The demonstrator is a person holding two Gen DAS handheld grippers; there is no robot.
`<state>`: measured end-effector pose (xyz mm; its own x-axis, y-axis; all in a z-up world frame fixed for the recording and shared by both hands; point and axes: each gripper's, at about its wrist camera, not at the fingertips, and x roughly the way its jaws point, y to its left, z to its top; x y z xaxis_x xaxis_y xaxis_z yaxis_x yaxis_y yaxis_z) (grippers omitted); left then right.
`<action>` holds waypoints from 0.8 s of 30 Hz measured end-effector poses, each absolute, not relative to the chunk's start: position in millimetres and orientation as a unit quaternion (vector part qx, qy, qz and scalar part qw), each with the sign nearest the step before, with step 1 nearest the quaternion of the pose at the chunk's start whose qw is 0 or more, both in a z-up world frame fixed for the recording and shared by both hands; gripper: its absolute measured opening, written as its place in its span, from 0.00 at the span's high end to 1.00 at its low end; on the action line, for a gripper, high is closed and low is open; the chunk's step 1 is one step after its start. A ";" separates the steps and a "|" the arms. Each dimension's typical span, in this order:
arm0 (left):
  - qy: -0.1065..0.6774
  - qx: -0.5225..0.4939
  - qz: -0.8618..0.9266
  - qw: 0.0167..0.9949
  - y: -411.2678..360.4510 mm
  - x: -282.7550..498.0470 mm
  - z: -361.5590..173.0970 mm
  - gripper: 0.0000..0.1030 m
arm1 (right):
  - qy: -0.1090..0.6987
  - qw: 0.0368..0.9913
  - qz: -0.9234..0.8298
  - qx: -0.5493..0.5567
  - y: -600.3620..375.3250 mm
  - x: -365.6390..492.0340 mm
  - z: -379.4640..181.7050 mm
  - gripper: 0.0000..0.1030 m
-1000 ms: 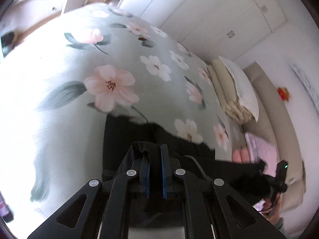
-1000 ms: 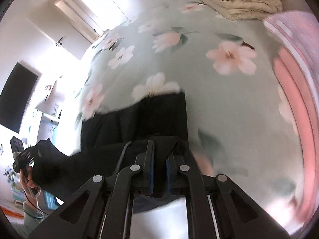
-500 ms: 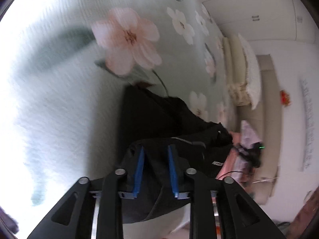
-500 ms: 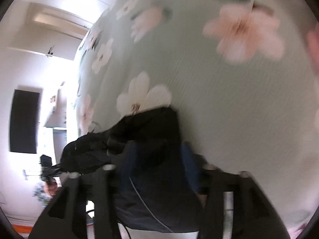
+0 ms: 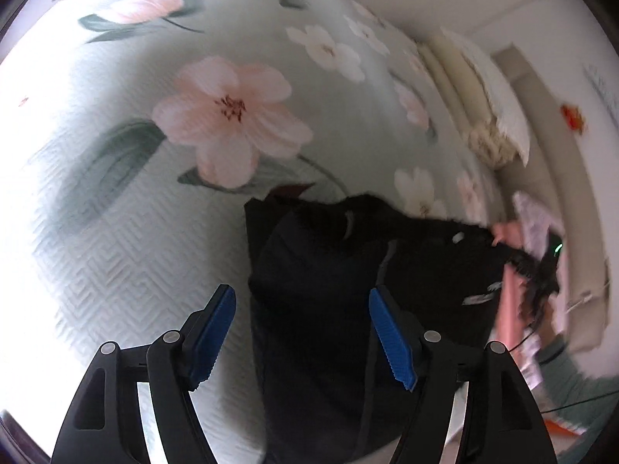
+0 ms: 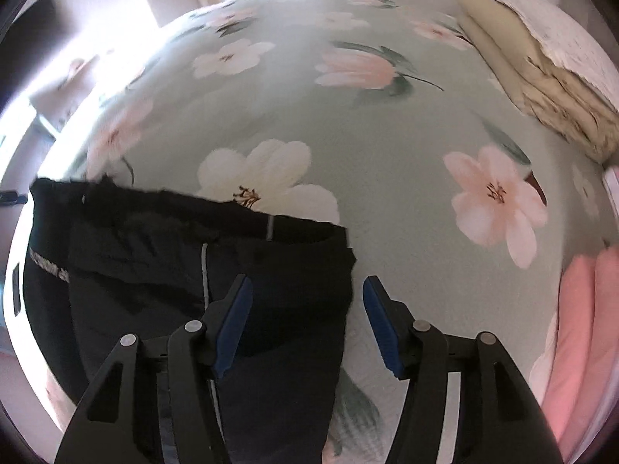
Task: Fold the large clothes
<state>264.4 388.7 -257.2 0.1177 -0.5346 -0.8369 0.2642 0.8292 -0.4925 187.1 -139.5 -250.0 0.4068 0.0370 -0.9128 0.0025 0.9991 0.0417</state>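
Observation:
A black garment (image 5: 340,294) lies folded on the pale green floral bedspread (image 5: 154,201), with a thin grey stripe and a white logo near one edge. It also shows in the right wrist view (image 6: 154,270). My left gripper (image 5: 301,332) is open and empty, its blue pads above the garment's left edge. My right gripper (image 6: 305,321) is open and empty, above the garment's right edge.
Folded beige bedding (image 6: 541,77) lies at the head of the bed. A pink folded pile (image 6: 580,328) sits at the right. White wardrobes stand behind the bed. The other gripper and hand (image 5: 541,270) show blurred at the right in the left wrist view.
Both grippers were shut on the black garment a second ago. They lowered it to the bed, opened and let go. The garment now lies flat.

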 end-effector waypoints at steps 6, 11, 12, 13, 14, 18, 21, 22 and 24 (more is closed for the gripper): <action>0.598 -0.234 -0.362 0.675 391.6 285.7 -304.6 0.29 | 0.553 0.833 0.008 0.029 -150.7 200.0 -272.9 0.27; 0.599 -0.225 -0.375 0.671 378.1 290.3 -319.8 0.57 | 0.559 0.821 0.038 0.109 -161.2 216.0 -299.7 0.48; 0.598 -0.215 -0.373 0.676 375.3 288.2 -317.5 0.79 | 0.557 0.821 0.045 0.120 -160.6 215.4 -300.6 0.64; 0.592 -0.197 -0.366 0.691 372.9 284.5 -311.4 0.85 | 0.553 0.826 0.034 0.107 -157.4 211.8 -297.6 0.66; 0.584 -0.185 -0.357 0.705 371.2 279.7 -304.6 0.87 | 0.543 0.834 0.030 0.094 -153.9 206.3 -291.9 0.71; 0.537 -0.189 -0.327 0.754 374.5 269.4 -265.8 0.90 | 0.514 0.856 -0.019 0.046 -146.7 186.3 -260.4 0.78; 0.494 -0.205 -0.312 0.785 376.7 278.2 -234.6 0.90 | 0.485 0.872 -0.061 0.036 -156.7 187.1 -232.0 0.79; 0.488 -0.209 -0.308 0.789 375.4 284.8 -232.8 0.90 | 0.475 0.876 -0.073 0.040 -163.3 191.0 -224.0 0.79; 0.506 -0.200 -0.285 0.789 367.6 303.3 -249.3 0.90 | 0.471 0.877 -0.089 0.042 -172.7 204.3 -224.5 0.79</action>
<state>303.3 367.6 -249.3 0.3251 -0.6518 -0.6852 0.2477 0.7579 -0.6035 204.3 -172.7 -224.5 0.5405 -0.1160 -0.8333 0.1956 0.9806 -0.0097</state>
